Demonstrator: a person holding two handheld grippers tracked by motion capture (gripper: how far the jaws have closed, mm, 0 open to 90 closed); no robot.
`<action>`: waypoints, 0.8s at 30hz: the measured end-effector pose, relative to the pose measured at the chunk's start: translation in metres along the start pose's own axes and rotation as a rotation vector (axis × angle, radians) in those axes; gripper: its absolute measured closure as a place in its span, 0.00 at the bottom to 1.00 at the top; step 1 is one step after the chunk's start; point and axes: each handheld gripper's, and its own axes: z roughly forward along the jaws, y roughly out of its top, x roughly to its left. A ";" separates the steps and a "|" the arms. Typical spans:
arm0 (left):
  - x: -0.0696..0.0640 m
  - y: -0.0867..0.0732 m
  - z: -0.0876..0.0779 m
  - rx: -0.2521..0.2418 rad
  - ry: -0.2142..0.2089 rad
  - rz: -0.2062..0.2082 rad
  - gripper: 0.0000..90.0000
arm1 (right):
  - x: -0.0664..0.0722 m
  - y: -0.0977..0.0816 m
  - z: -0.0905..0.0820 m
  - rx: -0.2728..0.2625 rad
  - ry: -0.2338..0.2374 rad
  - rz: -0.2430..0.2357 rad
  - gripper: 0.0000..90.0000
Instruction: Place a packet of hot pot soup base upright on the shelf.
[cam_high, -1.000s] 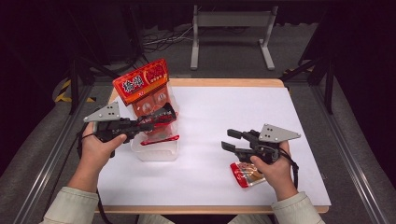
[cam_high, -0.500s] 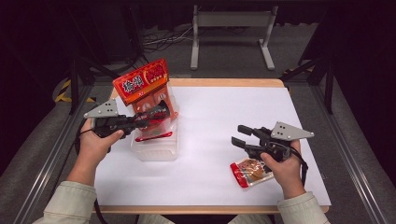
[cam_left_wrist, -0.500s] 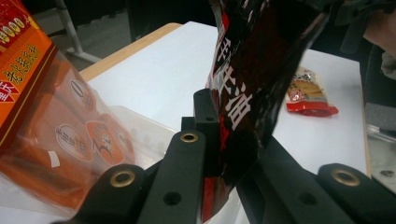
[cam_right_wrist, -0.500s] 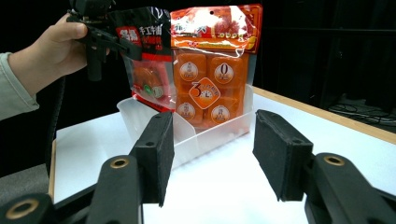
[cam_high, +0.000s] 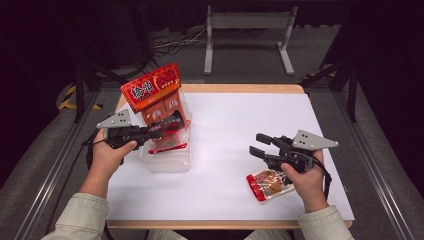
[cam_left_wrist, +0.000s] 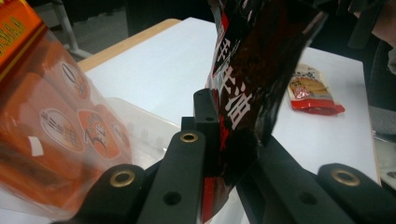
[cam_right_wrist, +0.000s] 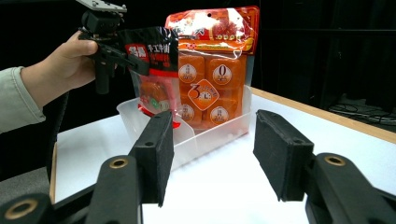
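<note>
Overhead, dark packet (cam_high: 169, 131) above bin (cam_high: 167, 161) rim — roomy

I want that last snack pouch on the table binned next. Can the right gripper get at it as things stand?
Probably yes. The right gripper is open and holds nothing, and the small snack pouch lies flat on the white table beside that hand, with nothing on or against it.

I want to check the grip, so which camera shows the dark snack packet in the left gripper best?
The right gripper view: the dark packet hangs whole from the left gripper. The left gripper view crops it; the high view shows it small.
</note>
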 end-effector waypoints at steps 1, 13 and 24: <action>0.000 0.000 0.000 0.000 0.000 0.000 1.00 | 0.000 0.000 0.000 0.000 0.001 0.000 0.53; 0.006 -0.010 0.009 0.016 -0.009 -0.022 1.00 | 0.001 -0.001 0.002 0.011 0.004 -0.007 0.53; 0.011 -0.023 0.020 0.047 -0.009 -0.049 0.99 | 0.000 -0.002 0.002 0.012 0.004 -0.001 0.53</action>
